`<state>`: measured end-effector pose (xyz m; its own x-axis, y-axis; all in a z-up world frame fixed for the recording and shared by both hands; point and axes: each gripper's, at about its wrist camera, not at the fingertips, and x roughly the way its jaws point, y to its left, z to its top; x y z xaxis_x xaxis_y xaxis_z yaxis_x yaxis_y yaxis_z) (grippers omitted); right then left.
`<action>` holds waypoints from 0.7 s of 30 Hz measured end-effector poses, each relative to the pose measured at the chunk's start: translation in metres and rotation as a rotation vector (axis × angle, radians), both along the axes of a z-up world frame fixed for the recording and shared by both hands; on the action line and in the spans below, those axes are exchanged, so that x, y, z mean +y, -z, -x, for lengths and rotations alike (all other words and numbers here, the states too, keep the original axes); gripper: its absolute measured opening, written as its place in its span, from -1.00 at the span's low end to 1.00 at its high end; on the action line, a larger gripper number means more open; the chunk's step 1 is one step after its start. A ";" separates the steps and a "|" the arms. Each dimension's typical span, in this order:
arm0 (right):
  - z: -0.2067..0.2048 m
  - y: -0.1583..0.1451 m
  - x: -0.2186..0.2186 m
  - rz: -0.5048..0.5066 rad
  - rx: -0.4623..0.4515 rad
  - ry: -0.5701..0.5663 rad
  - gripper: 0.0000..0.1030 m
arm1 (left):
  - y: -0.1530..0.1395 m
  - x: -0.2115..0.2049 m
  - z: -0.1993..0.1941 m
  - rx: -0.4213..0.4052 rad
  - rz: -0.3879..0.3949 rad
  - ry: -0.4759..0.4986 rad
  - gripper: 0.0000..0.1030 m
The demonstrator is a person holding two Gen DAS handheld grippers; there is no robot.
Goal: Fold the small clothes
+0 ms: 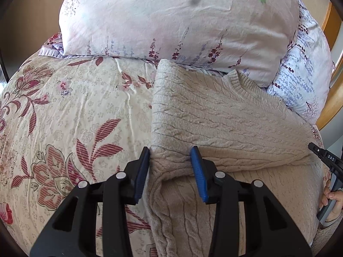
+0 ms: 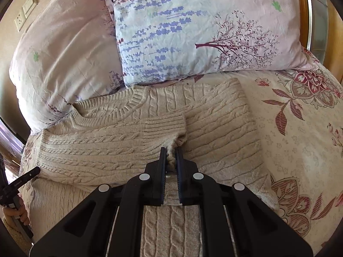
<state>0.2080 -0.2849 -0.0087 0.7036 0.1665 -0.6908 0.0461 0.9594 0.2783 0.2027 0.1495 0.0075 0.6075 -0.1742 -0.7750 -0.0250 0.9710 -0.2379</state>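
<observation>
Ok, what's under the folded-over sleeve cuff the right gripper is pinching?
Under the sleeve cuff lies the sweater's cable-knit front, spread on the floral bedspread. The right gripper pinches the cuff's edge. Whatever lies directly beneath the cuff is covered.

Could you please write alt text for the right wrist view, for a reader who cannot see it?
The right gripper is shut on the ribbed cuff of a beige cable-knit sweater lying on a floral bedspread. Two floral pillows sit behind it.
</observation>
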 end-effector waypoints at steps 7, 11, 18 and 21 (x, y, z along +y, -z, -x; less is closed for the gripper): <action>0.024 -0.012 -0.015 -0.075 -0.017 -0.021 -0.19 | -0.011 0.009 0.026 -0.031 0.056 0.038 -0.14; 0.074 -0.021 -0.053 -0.182 -0.069 -0.031 0.22 | -0.019 0.021 0.069 -0.063 0.118 0.083 0.02; 0.150 0.010 -0.099 -0.254 0.022 -0.035 0.20 | -0.001 0.035 0.136 -0.015 0.256 0.097 0.02; 0.170 0.029 -0.098 -0.312 0.063 -0.076 0.00 | 0.001 0.033 0.160 -0.029 0.289 0.098 0.00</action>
